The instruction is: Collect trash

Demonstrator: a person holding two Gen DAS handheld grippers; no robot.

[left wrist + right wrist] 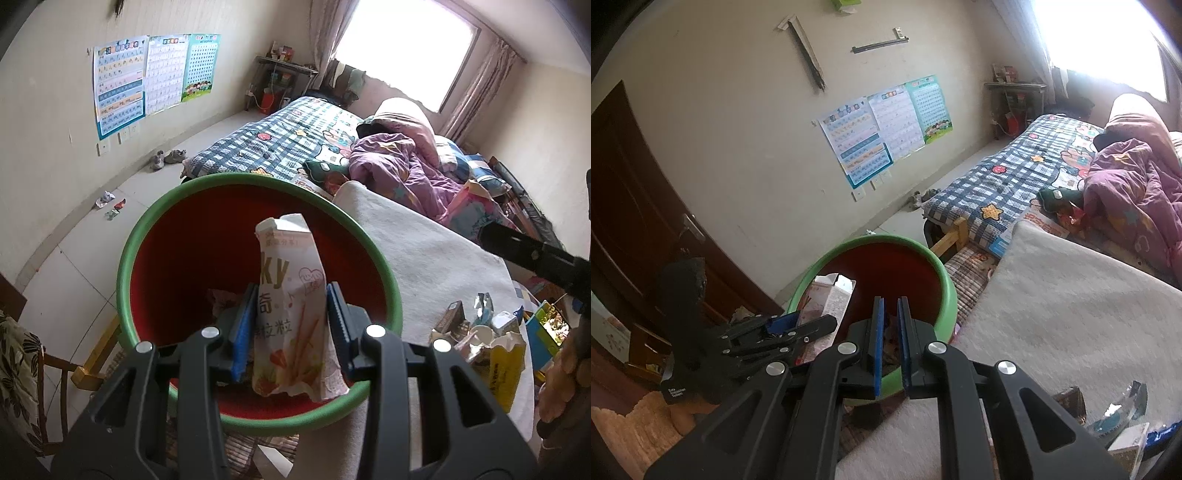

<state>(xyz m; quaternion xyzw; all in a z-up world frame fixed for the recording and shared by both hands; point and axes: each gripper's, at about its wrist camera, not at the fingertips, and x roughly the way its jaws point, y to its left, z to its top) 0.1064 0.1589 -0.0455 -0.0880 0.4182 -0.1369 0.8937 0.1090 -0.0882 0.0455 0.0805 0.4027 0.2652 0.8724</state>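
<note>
A pink and white snack box stands upright between the blue pads of my left gripper, which is shut on it. It hangs over the mouth of a red bin with a green rim, where some trash lies at the bottom. In the right wrist view, the bin sits beside the table, and my left gripper holds the box over its left side. My right gripper is shut over the bin's near edge with nothing held.
A white cloth covers the table right of the bin. A pile of wrappers and cartons lies on it. A bed stands behind, scraps and shoes lie on the floor, and a dark door is at left.
</note>
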